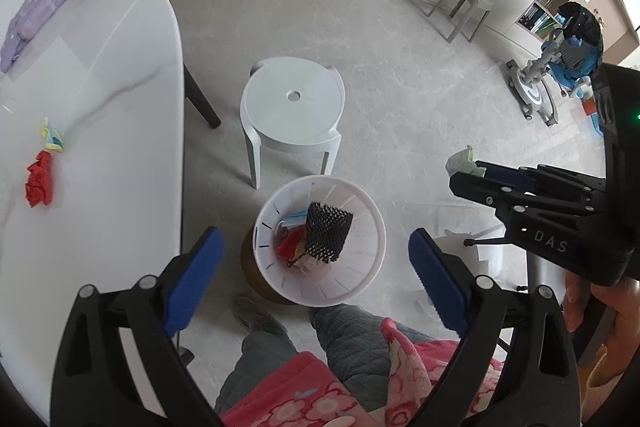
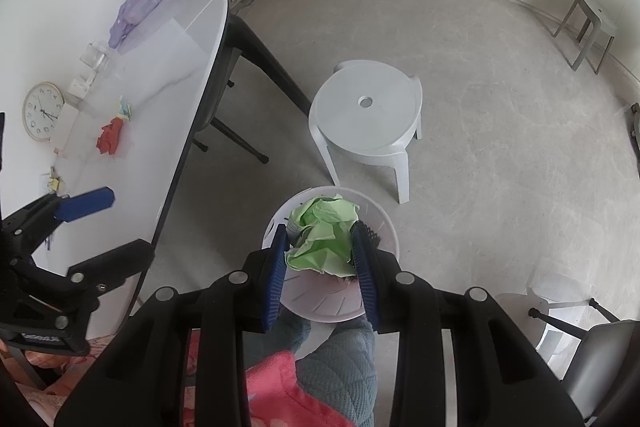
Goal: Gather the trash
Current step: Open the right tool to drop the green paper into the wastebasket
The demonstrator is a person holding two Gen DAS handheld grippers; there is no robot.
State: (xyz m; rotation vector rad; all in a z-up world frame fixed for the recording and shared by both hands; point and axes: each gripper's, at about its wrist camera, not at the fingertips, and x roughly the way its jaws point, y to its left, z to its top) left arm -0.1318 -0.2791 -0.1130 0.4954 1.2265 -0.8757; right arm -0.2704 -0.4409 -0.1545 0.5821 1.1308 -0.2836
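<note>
A white slotted waste basket (image 1: 372,227) stands on the floor and holds a black mesh sleeve (image 1: 328,233) and red and blue scraps. My left gripper (image 1: 316,267) is open and empty above the basket. My right gripper (image 2: 322,251) is shut on a crumpled green paper (image 2: 324,235), directly over the basket (image 2: 390,233); in the left wrist view it (image 1: 466,175) is at the right with the paper (image 1: 464,159) at its tips. A red crumpled scrap (image 1: 39,179) and a yellow-blue scrap (image 1: 53,139) lie on the white table (image 1: 112,107).
A white round stool (image 1: 294,107) stands just beyond the basket. A purple pouch (image 1: 28,15) lies at the table's far end. A clock (image 2: 42,111) and small items sit on the table. A grey stool (image 1: 462,9) and a toy (image 1: 560,67) stand farther off.
</note>
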